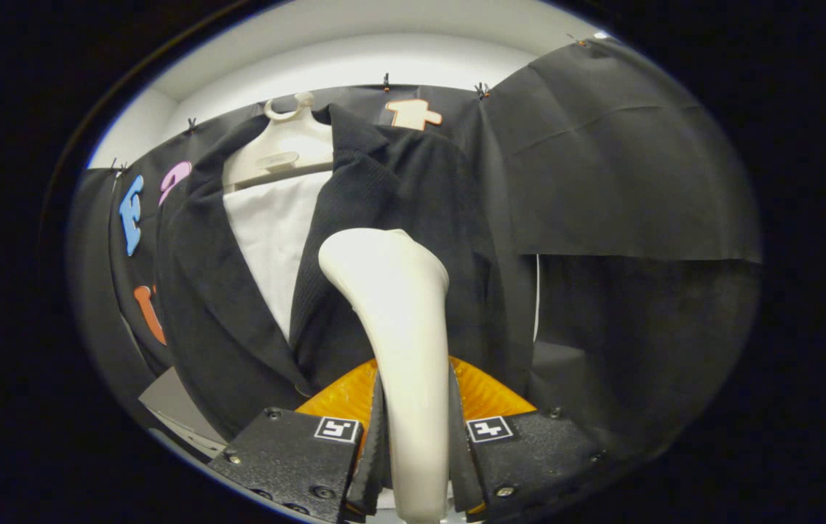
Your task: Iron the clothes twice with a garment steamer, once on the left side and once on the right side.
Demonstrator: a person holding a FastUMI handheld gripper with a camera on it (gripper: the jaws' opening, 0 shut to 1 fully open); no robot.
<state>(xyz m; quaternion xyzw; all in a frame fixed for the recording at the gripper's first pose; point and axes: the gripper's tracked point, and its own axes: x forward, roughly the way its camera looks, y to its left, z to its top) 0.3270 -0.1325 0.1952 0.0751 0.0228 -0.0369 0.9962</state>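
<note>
While I watch the gripper view, my gripper (416, 444) is clenched on the white garment steamer (398, 327), both fingers pressing its handle | steamer head rises ahead of the fingers, against the dark jacket's (391, 218) right front panel | jacket hangs on a white hanger (285, 149) over a white shirt (274, 233)

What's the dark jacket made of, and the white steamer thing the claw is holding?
The jacket looks like matte woven cloth: fine ribbed lines show and it drapes. The steamer looks like smooth, slightly glossy plastic with soft highlights. The claw is shut on its handle.
</note>
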